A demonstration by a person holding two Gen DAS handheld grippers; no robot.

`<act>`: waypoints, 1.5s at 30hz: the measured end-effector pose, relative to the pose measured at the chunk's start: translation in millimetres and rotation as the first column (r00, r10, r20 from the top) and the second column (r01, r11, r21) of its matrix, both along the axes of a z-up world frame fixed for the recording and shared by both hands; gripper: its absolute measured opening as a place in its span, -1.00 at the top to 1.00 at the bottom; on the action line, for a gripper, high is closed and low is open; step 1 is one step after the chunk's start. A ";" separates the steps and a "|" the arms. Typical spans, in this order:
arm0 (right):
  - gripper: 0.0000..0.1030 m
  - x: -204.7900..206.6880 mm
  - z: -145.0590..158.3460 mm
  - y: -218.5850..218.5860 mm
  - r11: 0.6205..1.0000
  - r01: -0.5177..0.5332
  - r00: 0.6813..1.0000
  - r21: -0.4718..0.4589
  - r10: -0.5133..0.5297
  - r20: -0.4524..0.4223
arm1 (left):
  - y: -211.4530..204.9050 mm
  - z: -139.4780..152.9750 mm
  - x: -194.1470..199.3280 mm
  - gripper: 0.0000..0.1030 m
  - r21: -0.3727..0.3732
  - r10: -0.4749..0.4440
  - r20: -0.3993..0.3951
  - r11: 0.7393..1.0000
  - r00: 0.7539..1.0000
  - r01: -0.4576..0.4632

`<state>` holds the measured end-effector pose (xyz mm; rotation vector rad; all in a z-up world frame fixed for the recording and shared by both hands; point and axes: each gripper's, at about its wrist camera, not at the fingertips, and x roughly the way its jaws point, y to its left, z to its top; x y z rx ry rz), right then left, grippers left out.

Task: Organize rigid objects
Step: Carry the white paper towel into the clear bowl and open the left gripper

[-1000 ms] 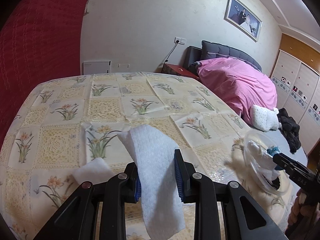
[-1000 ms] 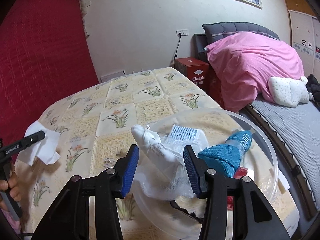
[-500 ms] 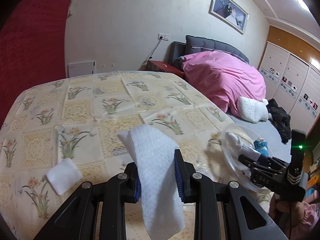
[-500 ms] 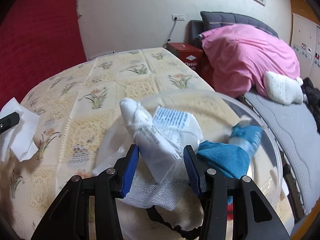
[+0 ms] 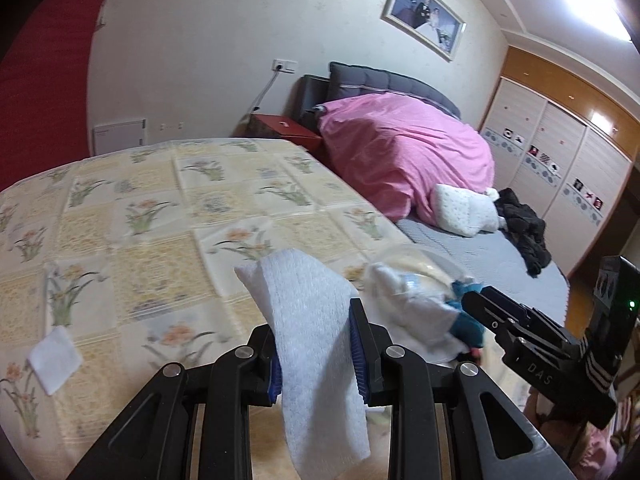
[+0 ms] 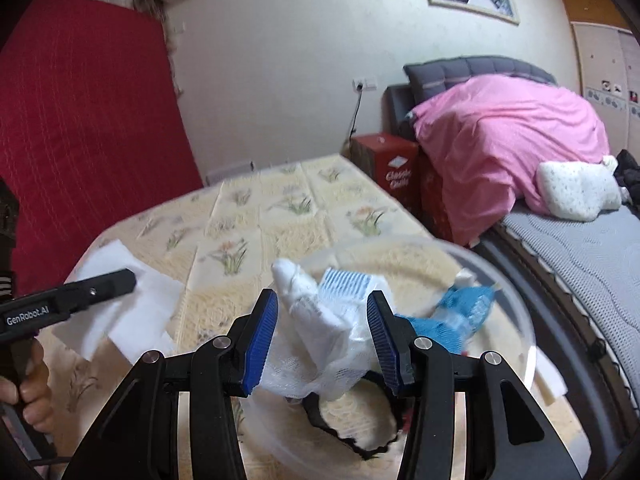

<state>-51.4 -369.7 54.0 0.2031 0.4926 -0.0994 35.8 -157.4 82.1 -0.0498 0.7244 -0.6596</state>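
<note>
Clear plastic bowl (image 6: 516, 344), light, slippery and best gripped at its rim, is being steadied on the flowered tablecloth (image 6: 280, 216) while a white cloth bundle (image 6: 320, 320) is being clamped by the right gripper (image 6: 322, 340) and a soft white wipe (image 5: 316, 340) is being pinched by the left gripper (image 5: 316, 354).

Both my cameras sit low and close over the table (image 5: 120, 216), angled down along the fingers toward the far wall. My left view faces slightly right and catches my right gripper (image 5: 472, 300); my right view catches the left one (image 6: 128, 278). Both share the bed (image 6: 508, 120).
</note>
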 end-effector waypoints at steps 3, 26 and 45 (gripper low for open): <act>0.07 -5.0 1.6 -7.0 1.000 0.031 0.999 -0.001 -0.031 0.016 | -14.0 2.9 -1.9 0.41 -0.012 -0.032 -0.003 0.999 0.999 0.032; 0.07 -8.7 -14.2 -46.8 0.994 0.092 0.996 0.051 -0.092 -0.016 | -94.4 -21.5 -15.9 0.37 0.064 -0.165 -0.033 0.984 0.986 0.167; 0.07 -9.5 -15.3 -49.3 0.994 0.093 0.996 0.050 -0.092 -0.015 | -114.0 -39.2 -27.4 -0.02 0.175 -0.178 0.015 0.969 0.984 0.173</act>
